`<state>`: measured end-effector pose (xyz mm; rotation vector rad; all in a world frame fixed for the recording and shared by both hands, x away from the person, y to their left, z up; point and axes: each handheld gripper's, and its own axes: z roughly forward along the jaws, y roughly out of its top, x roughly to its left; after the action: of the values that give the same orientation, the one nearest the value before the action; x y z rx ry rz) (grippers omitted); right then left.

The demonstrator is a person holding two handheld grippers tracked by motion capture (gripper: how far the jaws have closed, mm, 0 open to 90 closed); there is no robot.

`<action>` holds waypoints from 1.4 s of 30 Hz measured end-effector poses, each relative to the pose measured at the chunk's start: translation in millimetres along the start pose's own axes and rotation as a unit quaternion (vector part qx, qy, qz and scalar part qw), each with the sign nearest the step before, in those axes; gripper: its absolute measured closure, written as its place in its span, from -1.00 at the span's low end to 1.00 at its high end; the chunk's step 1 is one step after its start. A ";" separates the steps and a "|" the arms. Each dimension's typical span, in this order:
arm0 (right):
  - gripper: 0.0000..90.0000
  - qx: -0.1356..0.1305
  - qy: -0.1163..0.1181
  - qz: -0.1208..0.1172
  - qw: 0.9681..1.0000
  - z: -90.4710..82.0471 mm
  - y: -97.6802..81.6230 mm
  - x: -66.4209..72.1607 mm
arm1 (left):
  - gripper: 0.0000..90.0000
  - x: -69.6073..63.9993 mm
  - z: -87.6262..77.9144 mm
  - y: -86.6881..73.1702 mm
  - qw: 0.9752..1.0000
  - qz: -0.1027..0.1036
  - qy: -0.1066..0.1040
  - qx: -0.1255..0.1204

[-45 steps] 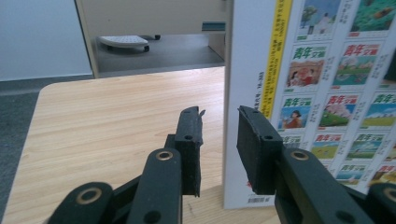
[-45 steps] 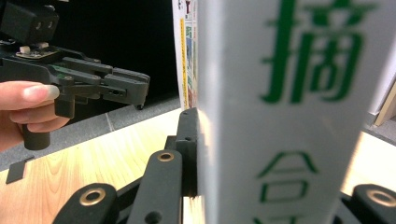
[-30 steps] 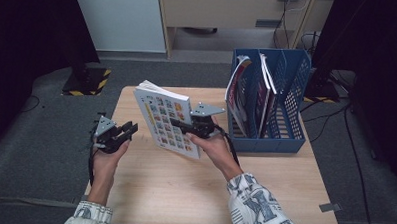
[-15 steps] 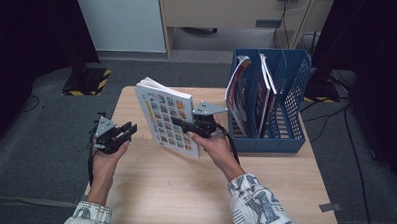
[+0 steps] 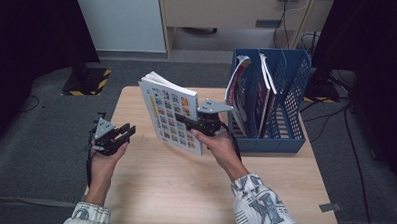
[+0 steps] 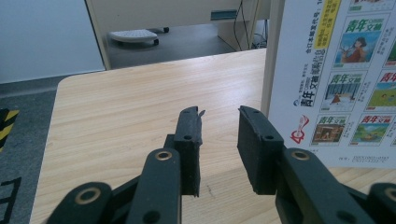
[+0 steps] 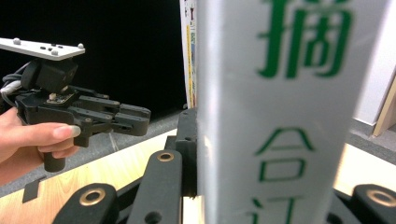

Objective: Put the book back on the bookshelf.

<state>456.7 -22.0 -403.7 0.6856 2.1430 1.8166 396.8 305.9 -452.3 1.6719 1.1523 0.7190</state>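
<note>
A thick white book [image 5: 170, 115] with rows of small coloured cover pictures stands tilted on the wooden table [image 5: 183, 191], near its middle. My right gripper [image 5: 185, 123] is shut on its spine edge; in the right gripper view the grey spine [image 7: 275, 107] with green characters stands between the jaws. My left gripper [image 5: 127, 133] hovers at the table's left edge, apart from the book. Its jaws [image 6: 219, 126] are open with a narrow gap and only bare table between them. The book's cover [image 6: 345, 79] rises to their right. From the right gripper view, the left gripper [image 7: 140, 119] shows farther off in a hand.
A blue mesh file rack [image 5: 289, 100] stands at the table's far right, with a few books [image 5: 247, 93] upright in its left compartments. A cabinet and cables lie on the floor beyond the table. Dark carpet surrounds it.
</note>
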 end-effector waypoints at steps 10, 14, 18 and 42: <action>0.65 0.003 -0.008 -0.002 1.000 -1.2 3.8 -1.1 | 0.33 -1.1 0.5 -2.8 1.000 0.005 0.007 0.006; 0.65 0.002 -0.011 -0.006 1.000 -4.0 6.4 -3.3 | -0.01 -5.0 5.9 -3.9 1.000 0.007 0.012 0.015; 0.65 0.000 -0.013 -0.004 1.000 -8.4 8.4 -5.9 | -0.23 -6.5 11.3 -7.4 0.999 0.005 0.008 0.031; 0.65 -0.020 -0.032 -0.002 0.999 -54.1 12.1 -9.9 | -0.34 -21.4 16.7 -27.9 0.995 0.056 0.000 0.087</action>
<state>441.7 -71.9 -382.6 0.7204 2.0619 1.8054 392.5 282.9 -483.5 1.8945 1.1562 0.7044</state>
